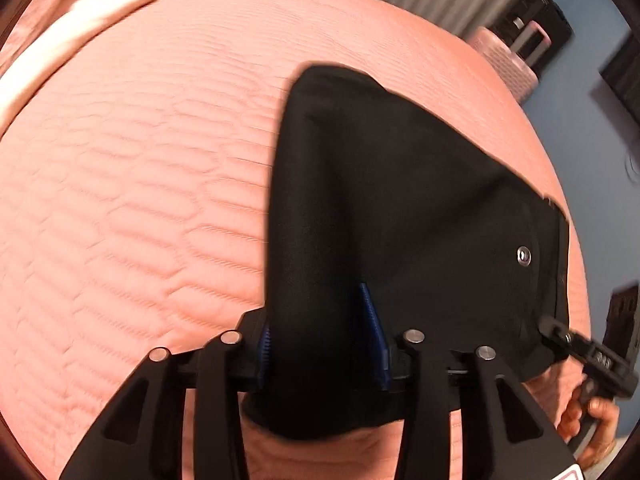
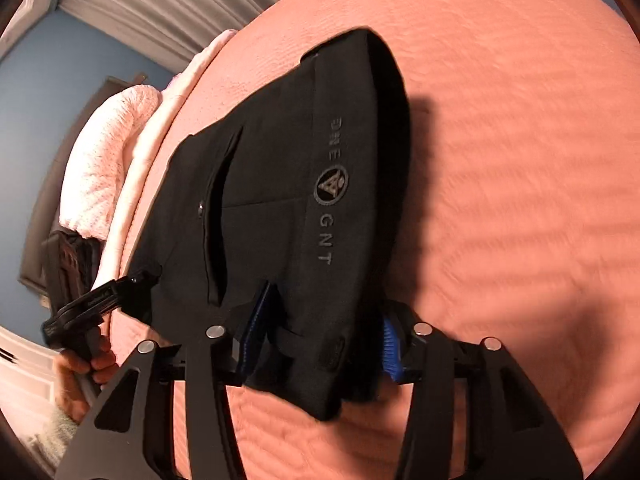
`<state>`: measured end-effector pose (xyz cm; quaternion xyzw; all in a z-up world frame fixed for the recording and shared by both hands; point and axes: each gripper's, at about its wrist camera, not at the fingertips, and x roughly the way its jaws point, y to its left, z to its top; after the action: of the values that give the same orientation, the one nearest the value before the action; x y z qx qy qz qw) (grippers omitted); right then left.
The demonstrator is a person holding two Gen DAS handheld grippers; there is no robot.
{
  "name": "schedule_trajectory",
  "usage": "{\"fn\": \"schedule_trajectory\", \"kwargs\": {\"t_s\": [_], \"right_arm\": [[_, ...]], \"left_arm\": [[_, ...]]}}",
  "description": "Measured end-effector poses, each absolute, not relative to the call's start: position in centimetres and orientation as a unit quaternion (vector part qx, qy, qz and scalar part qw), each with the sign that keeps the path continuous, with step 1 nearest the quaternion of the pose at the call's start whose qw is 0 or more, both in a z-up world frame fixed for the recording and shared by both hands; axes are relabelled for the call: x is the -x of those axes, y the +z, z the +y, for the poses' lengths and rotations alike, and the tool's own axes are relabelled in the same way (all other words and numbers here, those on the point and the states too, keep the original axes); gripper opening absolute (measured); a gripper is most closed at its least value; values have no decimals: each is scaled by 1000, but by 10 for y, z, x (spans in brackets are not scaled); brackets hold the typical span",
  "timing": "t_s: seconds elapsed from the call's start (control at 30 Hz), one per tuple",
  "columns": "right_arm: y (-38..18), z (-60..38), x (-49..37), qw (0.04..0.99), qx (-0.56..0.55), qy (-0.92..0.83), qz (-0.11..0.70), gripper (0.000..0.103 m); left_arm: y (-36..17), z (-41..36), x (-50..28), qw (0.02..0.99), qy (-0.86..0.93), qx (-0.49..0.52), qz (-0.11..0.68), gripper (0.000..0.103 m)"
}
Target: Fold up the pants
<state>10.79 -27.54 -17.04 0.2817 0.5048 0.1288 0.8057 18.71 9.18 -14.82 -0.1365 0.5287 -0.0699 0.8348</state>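
- Between your left gripper's point(image 1: 324, 344) blue pads point(image 1: 372, 320), the left wrist view shows a thick bunch of the black pants point(image 1: 400, 184) clamped, so this gripper is closed on the cloth.
- From that hold the pants run forward and to the right over the pink bed cover point(image 1: 140, 160), and a metal snap point(image 1: 523, 256) sits near their right edge.
- At that right edge the other gripper bites the cloth; both hands hold the near end, so the long axis runs away from you.
- Across in the right wrist view, your right gripper point(image 2: 326, 332) is likewise closed on a fold of the pants point(image 2: 288, 168), with the left gripper holding the corner at the left.
- Only this view shows the printed logo point(image 2: 333, 186), the pocket slit point(image 2: 220, 216) and the shadow under the cloth, which suggests the far part hangs off the bed cover point(image 2: 520, 140).
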Motion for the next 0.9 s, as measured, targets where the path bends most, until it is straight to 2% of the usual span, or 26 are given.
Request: {"fn": "schedule_trajectory", "kwargs": {"t_s": [0.1,0.17,0.2,0.23,0.3,0.4,0.43,0.47,0.5,0.53,0.6,0.67,0.7,0.73,0.77,0.8,0.9], "right_arm": [[-109,-294,-98,870,-228,55,434,52],[-81,-281,-117,884,-198,76,417,39],[-73,-270,-131,886,-183,96,415,36],[-68,-258,-147,889,-163,114,413,28],[-77,-219,-186,885,-110,145,429,25],[-133,-203,-245,868,-38,102,485,21],[-151,-215,-256,862,-34,79,499,12],[-168,-235,-267,851,-78,73,514,0],[-165,-251,-270,846,-137,78,510,0],[-151,-254,-269,853,-139,70,498,0],[-129,-243,-260,872,-98,89,471,2],[-131,-232,-255,870,-74,121,473,0],[-150,-234,-260,862,-44,103,494,0],[-166,-243,-261,855,-42,94,508,0],[-169,-256,-262,852,-92,96,506,0],[-162,-261,-258,855,-112,91,498,0],[-126,-235,-241,876,-59,115,464,3]], "left_arm": [[-101,109,-189,873,-34,110,474,33],[-69,94,-209,894,-35,52,445,36],[-60,84,-223,897,-43,33,438,43],[-58,76,-234,899,-47,22,435,52],[-75,50,-279,889,-54,-5,454,53],[-133,43,-333,855,-22,-12,518,52],[-160,49,-353,837,-15,2,546,56],[-169,56,-360,834,-19,26,551,60],[-170,62,-365,831,-20,46,554,65],[-168,64,-370,827,-24,59,559,63],[-154,64,-374,842,-29,43,536,61],[-149,65,-380,858,8,8,514,60],[-150,70,-383,855,7,32,518,58],[-146,76,-385,852,-1,68,519,52],[-141,82,-385,850,-7,98,518,50],[-134,85,-385,853,-12,112,510,50],[-126,78,-388,856,-25,84,510,50]]}}
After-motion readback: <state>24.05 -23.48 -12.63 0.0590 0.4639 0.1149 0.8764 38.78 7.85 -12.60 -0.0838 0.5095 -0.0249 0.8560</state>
